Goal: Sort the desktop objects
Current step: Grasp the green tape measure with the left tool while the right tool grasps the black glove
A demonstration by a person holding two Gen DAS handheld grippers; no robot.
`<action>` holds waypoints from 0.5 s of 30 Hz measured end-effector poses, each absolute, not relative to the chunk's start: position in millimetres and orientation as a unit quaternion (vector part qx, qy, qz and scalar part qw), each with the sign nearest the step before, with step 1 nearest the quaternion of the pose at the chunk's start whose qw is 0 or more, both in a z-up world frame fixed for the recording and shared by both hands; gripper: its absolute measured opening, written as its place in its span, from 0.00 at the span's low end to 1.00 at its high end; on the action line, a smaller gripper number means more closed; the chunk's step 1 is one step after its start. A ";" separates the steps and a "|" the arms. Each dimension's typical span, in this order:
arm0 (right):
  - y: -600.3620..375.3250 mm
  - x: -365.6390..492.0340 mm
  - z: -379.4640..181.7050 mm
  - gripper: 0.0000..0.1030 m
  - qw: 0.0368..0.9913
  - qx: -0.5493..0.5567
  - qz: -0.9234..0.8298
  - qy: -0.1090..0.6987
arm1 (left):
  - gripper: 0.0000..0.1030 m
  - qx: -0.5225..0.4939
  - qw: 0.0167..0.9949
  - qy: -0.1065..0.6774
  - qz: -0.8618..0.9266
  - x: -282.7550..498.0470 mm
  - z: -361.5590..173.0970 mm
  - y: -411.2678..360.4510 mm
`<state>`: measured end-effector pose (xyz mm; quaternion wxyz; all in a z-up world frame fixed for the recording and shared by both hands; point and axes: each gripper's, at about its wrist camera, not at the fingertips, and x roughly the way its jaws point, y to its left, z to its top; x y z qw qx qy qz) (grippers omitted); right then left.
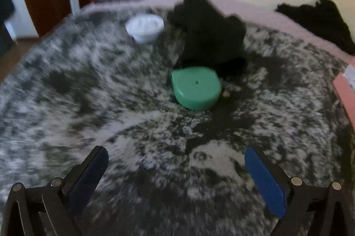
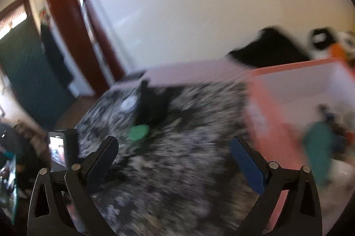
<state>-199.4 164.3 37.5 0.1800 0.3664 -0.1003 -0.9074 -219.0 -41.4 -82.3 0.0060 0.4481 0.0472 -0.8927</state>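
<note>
Left tongs (image 1: 176, 155) spread, green case (image 1: 196, 87) touching black cloth (image 1: 208, 36)

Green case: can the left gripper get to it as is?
Probably yes. The left gripper is open and empty, and only bare furry blanket lies between it and the green case; the black cloth sits behind.

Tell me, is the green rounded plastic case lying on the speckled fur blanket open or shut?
Shut. The green rounded plastic case lies flat on the speckled fur blanket, its lid down, with no gap showing along its edge.
</note>
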 end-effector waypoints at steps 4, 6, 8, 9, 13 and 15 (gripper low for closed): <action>105.9 -293.7 7.5 1.00 0.188 0.435 -0.875 -0.096 | 0.99 0.435 -0.011 0.042 -0.899 -255.8 -87.6 -31.6; 84.3 -337.9 -8.3 1.00 0.189 0.466 -0.859 -0.100 | 0.99 0.435 -0.012 0.046 -0.899 -271.3 -92.5 -29.7; 72.4 -373.5 -24.5 1.00 0.188 0.491 -0.842 -0.120 | 0.98 0.438 0.000 0.053 -0.897 -286.7 -102.7 -35.0; 66.5 -393.1 -35.3 1.00 0.190 0.504 -0.831 -0.137 | 0.98 0.442 0.008 0.057 -0.895 -292.1 -109.1 -39.0; 44.4 -443.8 -78.0 0.96 0.228 0.551 -0.780 -0.192 | 0.83 0.422 0.003 0.052 -0.905 -298.9 -114.6 -40.3; 37.2 -451.2 -93.4 0.32 0.223 0.567 -0.774 -0.172 | 0.66 0.401 -0.026 0.059 -0.914 -294.3 -108.6 -38.5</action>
